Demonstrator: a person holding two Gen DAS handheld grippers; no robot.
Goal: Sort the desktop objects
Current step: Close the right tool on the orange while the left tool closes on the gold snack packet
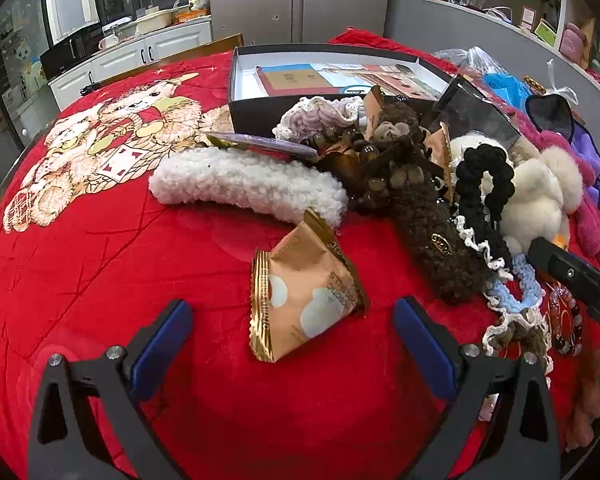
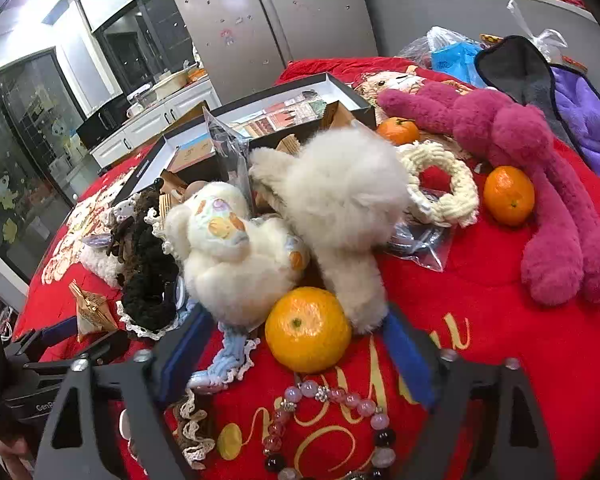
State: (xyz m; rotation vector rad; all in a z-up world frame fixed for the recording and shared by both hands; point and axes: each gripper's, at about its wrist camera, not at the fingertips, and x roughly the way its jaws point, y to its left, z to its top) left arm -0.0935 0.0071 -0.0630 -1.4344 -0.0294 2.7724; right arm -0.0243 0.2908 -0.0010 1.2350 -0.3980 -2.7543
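Blue-padded jaws of the left gripper [image 1: 292,332] stand wide apart, holding nothing, and between them on the red cloth [image 1: 100,280] of the bench lies a tan snack packet [image 1: 300,300], tilted, its crimped gold edge toward the left pad. It looks light, crinkly and a little slippery, with air inside that could crush; taking it across the flat middle, or by the stiff crimped seam, seems the safest hold. Beyond it lies a fluffy white hair clip [image 1: 244,188], then a dark brown fuzzy clip [image 1: 432,232] and a black scrunchie [image 1: 484,200], all soft and easy to pinch but tangled together in the pile in front of the open black box [image 1: 332,68]. From the right wrist view, the right gripper [image 2: 296,356] is likewise spread open and empty, with an orange mandarin [image 2: 308,328] sitting between its pads, just in front of a white plush toy [image 2: 236,248]. That fruit is round, firm and likely to roll, so a grip across its widest part would suit it. A bead bracelet [image 2: 332,428] lies nearest, below the fruit, and a magenta plush [image 2: 540,184] sprawls well apart on the right.
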